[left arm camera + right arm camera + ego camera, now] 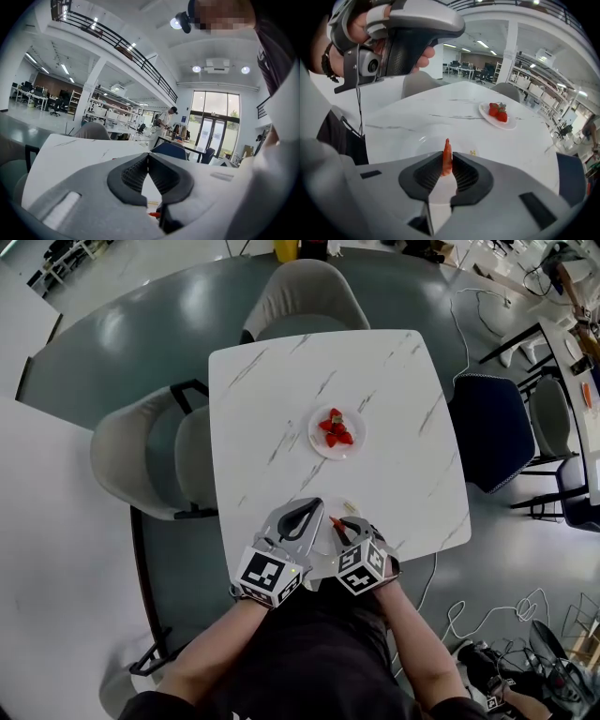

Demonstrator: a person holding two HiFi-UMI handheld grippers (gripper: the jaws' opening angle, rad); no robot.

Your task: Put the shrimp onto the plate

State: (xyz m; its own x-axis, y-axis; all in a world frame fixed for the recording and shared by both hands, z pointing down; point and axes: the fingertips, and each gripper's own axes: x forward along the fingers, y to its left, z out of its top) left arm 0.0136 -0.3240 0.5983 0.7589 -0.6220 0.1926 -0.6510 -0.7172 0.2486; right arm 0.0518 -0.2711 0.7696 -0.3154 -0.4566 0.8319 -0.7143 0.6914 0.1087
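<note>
Between right hand-held gripper [446, 162] jaws, shrimp [446, 151]

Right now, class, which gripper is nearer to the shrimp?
Right. The right gripper is shut on the shrimp, holding it above the near plate. The left gripper, shut and empty, is alongside, to the shrimp's left.

I saw the slim orange-red shrimp [446, 158] standing upright, pinched in the right gripper [446, 169] above the white plate [421, 140].
</note>
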